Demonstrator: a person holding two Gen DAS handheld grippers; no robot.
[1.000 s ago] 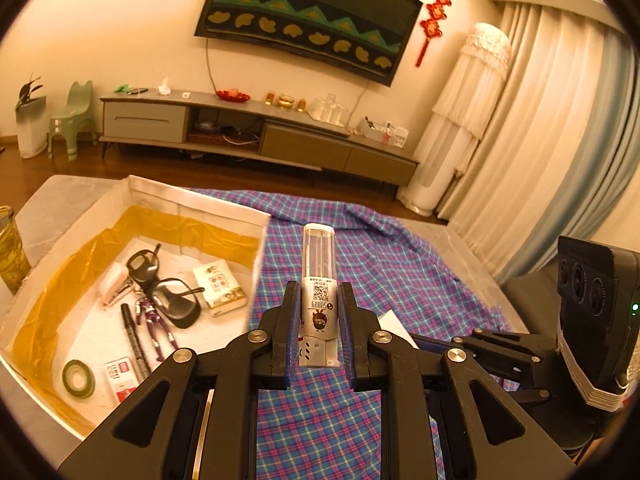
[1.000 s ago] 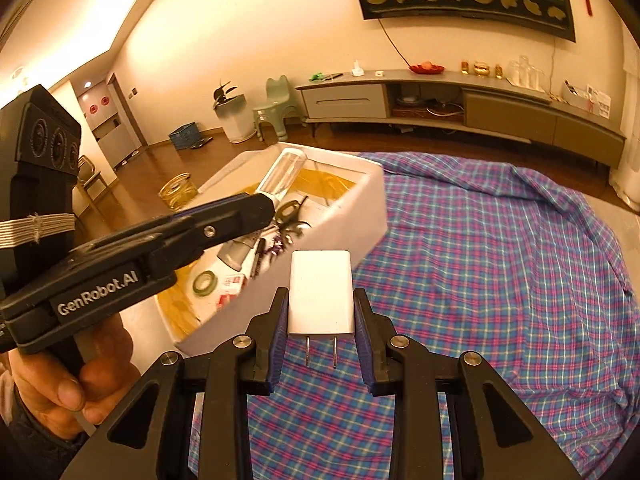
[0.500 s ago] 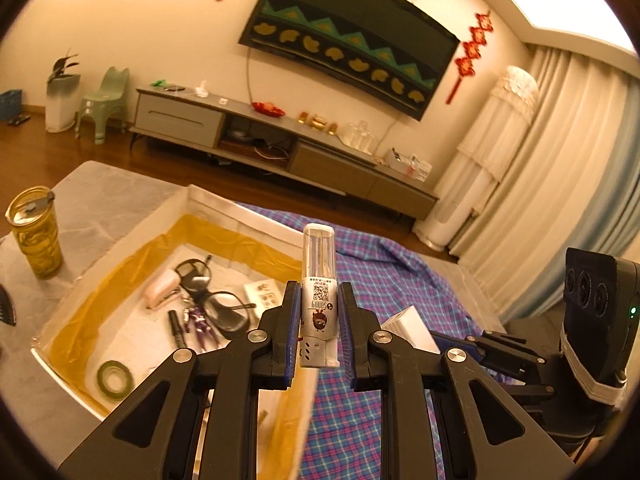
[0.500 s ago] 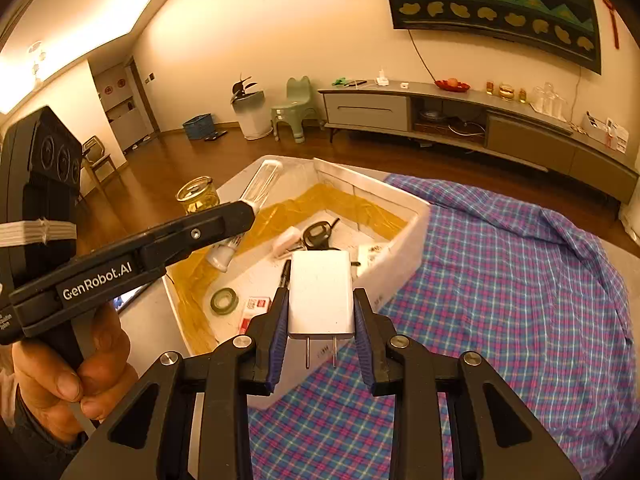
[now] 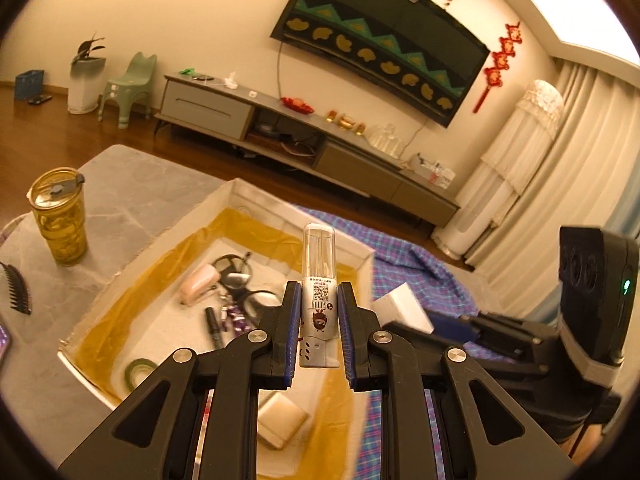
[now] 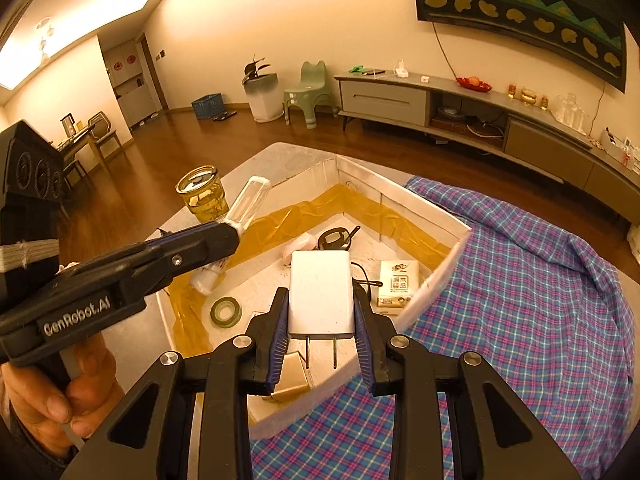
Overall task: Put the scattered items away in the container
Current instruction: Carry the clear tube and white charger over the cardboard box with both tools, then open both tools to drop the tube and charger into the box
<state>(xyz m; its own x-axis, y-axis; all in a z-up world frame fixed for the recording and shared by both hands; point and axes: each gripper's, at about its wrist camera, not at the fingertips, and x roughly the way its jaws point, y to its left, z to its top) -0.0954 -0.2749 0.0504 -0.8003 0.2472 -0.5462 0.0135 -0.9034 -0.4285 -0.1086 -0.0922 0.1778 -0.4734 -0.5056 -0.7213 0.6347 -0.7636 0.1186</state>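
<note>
The left gripper [image 5: 319, 334] clamps a clear-capped tube [image 5: 319, 276] with a QR-code label; the right gripper [image 6: 321, 338] pinches a white plug adapter [image 6: 321, 292]. Both hover over the white box [image 6: 424, 216]. "GenRobot.AI" marks the left tool.

A home living room (wall television [image 5: 384, 44], media console [image 6: 460, 108]).

A lidded amber tumbler [image 5: 59, 216] was observed upright on the grey marbled tabletop [image 5: 132, 184], left of centre, with a black comb [image 5: 17, 288] near it. A plaid cloth [image 6: 532, 280] was spread to the right. A green stool [image 6: 308, 94] and long sideboard [image 6: 460, 108] were noted far off.
</note>
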